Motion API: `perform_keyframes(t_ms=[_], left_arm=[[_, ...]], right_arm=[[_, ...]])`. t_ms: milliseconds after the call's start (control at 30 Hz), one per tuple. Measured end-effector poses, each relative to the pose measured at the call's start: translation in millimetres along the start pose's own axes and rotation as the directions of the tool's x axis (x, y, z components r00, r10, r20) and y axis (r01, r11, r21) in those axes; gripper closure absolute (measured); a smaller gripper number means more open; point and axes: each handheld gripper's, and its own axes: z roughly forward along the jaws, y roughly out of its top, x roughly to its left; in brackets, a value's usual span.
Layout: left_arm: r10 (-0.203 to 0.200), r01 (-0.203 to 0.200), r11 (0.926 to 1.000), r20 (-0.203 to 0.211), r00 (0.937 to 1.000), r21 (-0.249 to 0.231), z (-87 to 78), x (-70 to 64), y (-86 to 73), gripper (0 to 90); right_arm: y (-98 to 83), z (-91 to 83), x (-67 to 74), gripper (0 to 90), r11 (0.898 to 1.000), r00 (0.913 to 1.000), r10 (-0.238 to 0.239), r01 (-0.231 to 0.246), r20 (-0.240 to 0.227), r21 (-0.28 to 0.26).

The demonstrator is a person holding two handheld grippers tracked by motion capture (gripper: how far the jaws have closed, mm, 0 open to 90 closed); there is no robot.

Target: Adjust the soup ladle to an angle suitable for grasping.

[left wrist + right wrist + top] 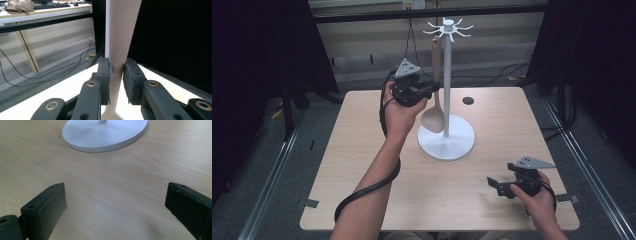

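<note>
One spoon [435, 107], one white stand [447, 131], two grippers. Spoon hung upright beside stand pole, apparently from top hook. Left gripper [116, 80] clamped spoon handle, pad contact clear in its own view. Right gripper [116, 202] gaped wide, nothing between, over bare table [362, 150].

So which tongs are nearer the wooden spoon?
Left. The left tongs clamp the wooden spoon at its handle; the right tongs sit open, far off near the table's front edge.
</note>
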Motion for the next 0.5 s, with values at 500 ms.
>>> perform_keyframes(t_ms=[500], left_arm=[[-0.026,0.026,0.9989,0.0,0.9997,-0.039,-2.7,3.6,-1.1,58.2]], right_arm=[[-0.2,0.5,0.3,2.7,1.0,1.0,-0.006,0.006,0.002,0.004]])
